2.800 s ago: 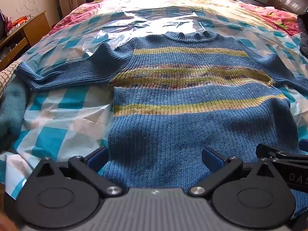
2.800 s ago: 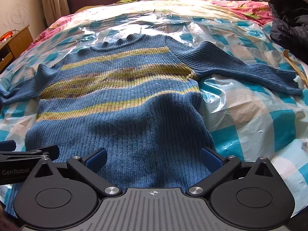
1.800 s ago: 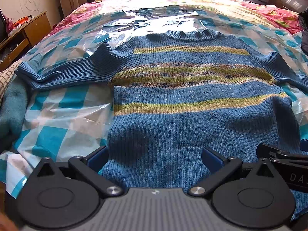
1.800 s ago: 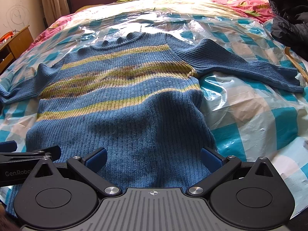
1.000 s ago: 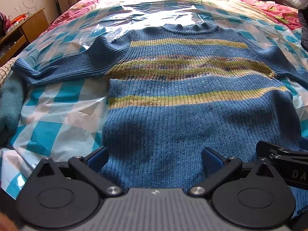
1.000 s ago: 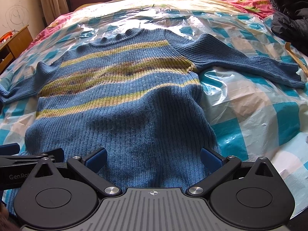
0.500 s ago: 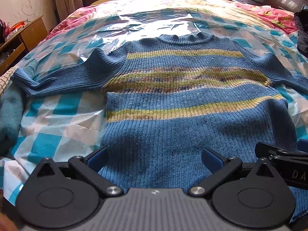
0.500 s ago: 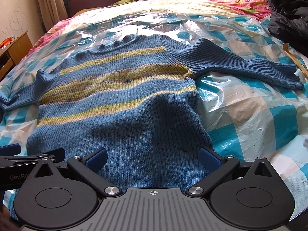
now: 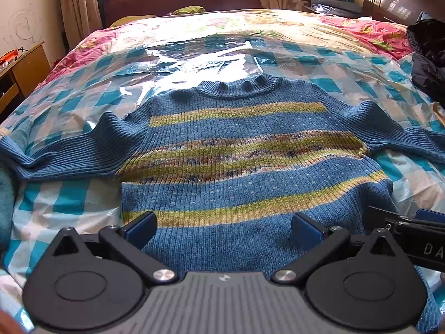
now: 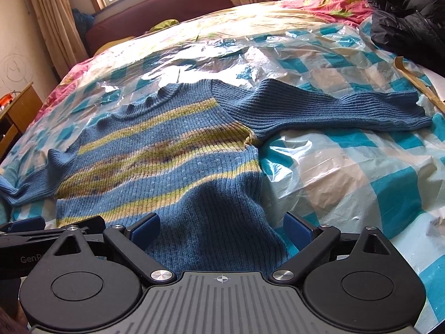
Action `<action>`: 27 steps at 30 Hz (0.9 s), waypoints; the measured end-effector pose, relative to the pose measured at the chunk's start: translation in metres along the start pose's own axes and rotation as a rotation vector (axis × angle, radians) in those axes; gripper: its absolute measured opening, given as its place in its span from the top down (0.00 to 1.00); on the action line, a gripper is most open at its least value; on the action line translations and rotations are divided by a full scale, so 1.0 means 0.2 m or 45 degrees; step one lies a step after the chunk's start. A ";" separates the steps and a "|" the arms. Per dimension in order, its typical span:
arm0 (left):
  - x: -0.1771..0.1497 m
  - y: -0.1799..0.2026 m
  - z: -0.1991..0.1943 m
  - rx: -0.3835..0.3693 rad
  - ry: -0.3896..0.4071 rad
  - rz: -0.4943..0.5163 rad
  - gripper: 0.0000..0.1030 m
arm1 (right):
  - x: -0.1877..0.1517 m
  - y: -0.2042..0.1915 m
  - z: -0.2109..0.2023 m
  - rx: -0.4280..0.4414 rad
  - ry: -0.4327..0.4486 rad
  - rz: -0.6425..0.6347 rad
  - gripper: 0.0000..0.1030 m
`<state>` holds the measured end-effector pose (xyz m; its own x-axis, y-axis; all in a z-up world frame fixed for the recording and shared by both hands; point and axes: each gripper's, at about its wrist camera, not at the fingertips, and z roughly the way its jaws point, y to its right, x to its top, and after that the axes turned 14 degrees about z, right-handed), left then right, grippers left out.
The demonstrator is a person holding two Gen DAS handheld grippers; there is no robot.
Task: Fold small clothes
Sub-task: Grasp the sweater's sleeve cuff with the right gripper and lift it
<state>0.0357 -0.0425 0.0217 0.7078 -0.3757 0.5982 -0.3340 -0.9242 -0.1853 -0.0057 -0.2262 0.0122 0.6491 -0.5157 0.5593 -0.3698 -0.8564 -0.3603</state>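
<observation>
On the bed [image 9: 361, 27], one striped sweater [image 9: 236, 167] lies under two unclenched grippers [image 9: 224, 229] [image 10: 221, 229], the right's jaws closing.

Blue ribbed knit sweater [image 10: 178, 167], yellow-green stripes across the chest, spread flat on the bed [image 10: 278, 19], collar far, hem near. Its sleeve [image 10: 333, 111] reaches out to the right. Beneath it: clear plastic sheet [image 10: 347, 167] over blue-and-white check. Right hand-held gripper [image 10: 221, 229], near edge, blue pads, jaws closing, sweater hem between them, pads not pressing it. Left hand-held gripper [image 10: 50, 229], near left, partly seen. Black jacket [image 10: 408, 14], far right. Curtains [image 10: 52, 19], far left.
</observation>
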 end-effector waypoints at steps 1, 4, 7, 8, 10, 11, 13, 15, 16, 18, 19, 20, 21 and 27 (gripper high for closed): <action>0.01 0.01 0.01 0.001 -0.002 0.008 0.00 | 0.01 0.00 0.00 0.006 0.012 0.004 0.07; 0.05 0.04 0.01 0.004 0.009 0.022 0.00 | 0.04 0.03 -0.01 0.023 0.037 0.029 0.07; 0.09 0.06 0.01 -0.019 0.024 0.024 0.00 | 0.08 0.06 -0.01 0.030 0.048 0.064 0.08; 0.11 0.07 0.01 -0.025 0.029 0.025 0.00 | 0.10 0.07 -0.01 0.032 0.054 0.075 0.08; 0.13 0.09 0.02 -0.029 0.040 0.035 0.00 | 0.12 0.09 -0.01 0.037 0.069 0.092 0.09; 0.15 0.11 0.02 -0.028 0.046 0.050 0.00 | 0.13 0.11 -0.01 0.039 0.076 0.101 0.09; 0.17 0.14 0.02 -0.027 0.053 0.081 0.00 | 0.16 0.14 -0.01 0.041 0.087 0.120 0.10; 0.19 0.18 0.02 -0.031 0.062 0.110 0.00 | 0.18 0.16 -0.02 0.038 0.099 0.139 0.10; 0.20 0.19 0.03 -0.036 0.064 0.122 0.00 | 0.20 0.18 -0.02 0.036 0.107 0.152 0.10; 0.23 0.23 0.04 -0.053 0.068 0.137 0.00 | 0.23 0.23 -0.02 0.033 0.116 0.184 0.12; 0.24 0.24 0.05 -0.060 0.068 0.142 0.00 | 0.25 0.25 -0.02 0.031 0.121 0.201 0.14; 0.26 0.26 0.07 -0.068 0.064 0.148 0.00 | 0.27 0.28 -0.02 0.027 0.127 0.221 0.15; 0.27 0.28 0.08 -0.080 0.061 0.154 0.00 | 0.28 0.32 -0.02 0.020 0.134 0.241 0.15; 0.36 0.39 0.10 -0.130 0.111 0.185 0.00 | 0.40 0.55 -0.01 -0.042 0.163 0.373 0.27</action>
<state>0.0736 -0.1441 0.0343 0.5926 -0.4934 0.6367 -0.4934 -0.8472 -0.1973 0.0038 -0.3618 0.0184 0.4233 -0.7380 0.5254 -0.5513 -0.6701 -0.4971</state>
